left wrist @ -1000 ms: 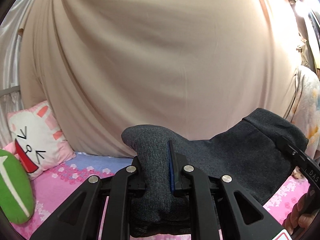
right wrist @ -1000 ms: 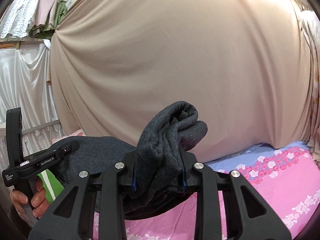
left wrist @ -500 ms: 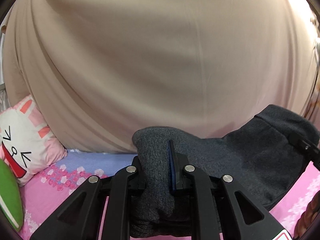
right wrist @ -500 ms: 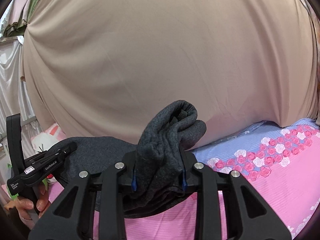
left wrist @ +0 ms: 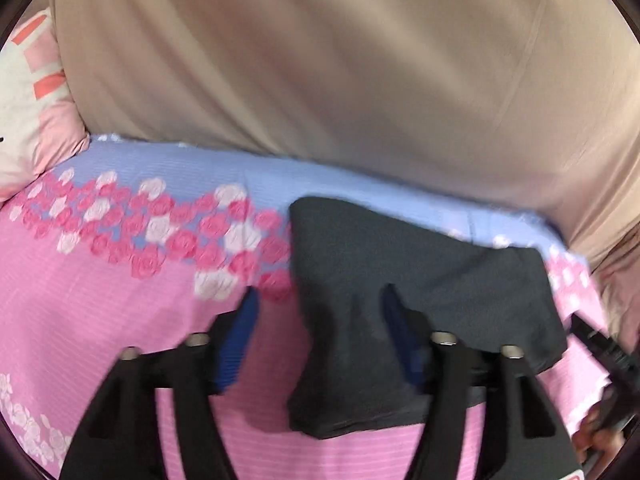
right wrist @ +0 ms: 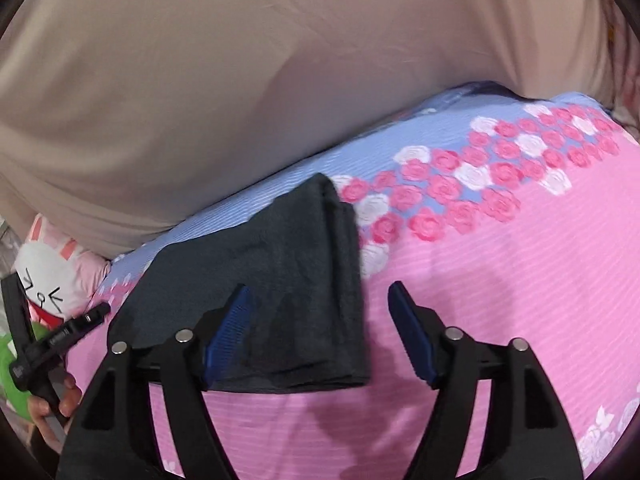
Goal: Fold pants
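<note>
While one folded pair of dark grey pants (left wrist: 404, 280) lies on the pink floral bedsheet (left wrist: 100, 320), left gripper (left wrist: 318, 304) and right gripper (right wrist: 320, 300) have just opened, released; a beige curtain (left wrist: 320, 60) hangs at twelve o'clock, one rabbit cushion (right wrist: 52, 276) at nine.

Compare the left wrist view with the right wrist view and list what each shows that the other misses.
Only the left wrist view: the left gripper seen from its own fingers, and the pants' left edge.

Only the right wrist view: the right gripper from behind, a green cushion, the cat pillow's face, and the hand holding the left gripper.

Both: the folded dark pants lying on the pink rose bedsheet, the beige curtain behind, and jaws that have just been opening, apart and no longer pressing the cloth.
</note>
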Demonstrator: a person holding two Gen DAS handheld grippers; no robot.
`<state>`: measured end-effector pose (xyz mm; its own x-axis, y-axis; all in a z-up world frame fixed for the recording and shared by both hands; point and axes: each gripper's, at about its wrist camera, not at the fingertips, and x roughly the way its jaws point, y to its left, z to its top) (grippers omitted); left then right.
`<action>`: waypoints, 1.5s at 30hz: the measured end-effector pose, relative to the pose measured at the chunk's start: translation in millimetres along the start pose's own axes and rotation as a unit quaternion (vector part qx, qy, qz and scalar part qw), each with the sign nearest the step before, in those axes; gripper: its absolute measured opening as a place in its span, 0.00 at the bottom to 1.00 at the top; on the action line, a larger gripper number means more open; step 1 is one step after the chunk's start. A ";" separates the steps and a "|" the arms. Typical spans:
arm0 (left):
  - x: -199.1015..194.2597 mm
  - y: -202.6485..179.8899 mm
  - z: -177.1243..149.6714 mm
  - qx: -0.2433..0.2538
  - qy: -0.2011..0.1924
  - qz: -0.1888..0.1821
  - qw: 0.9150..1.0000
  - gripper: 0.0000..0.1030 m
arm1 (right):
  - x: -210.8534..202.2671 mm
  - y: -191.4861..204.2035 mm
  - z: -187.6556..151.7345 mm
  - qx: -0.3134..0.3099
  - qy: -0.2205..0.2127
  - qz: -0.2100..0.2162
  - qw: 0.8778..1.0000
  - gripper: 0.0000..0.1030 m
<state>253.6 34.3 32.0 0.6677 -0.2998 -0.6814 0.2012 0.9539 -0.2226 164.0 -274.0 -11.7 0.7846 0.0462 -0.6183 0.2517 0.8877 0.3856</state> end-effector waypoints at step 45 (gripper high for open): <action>-95.5 -71.2 -51.9 0.091 -0.057 0.091 0.990 0.42 | -119.7 78.1 -75.7 -0.101 -0.059 -0.115 0.986 0.37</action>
<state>138.4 -5.5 76.7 0.7794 -0.1303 -0.6128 0.1897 0.9813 0.0327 46.8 -175.5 40.6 0.7828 -0.2109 -0.5855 0.3231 0.9418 0.0928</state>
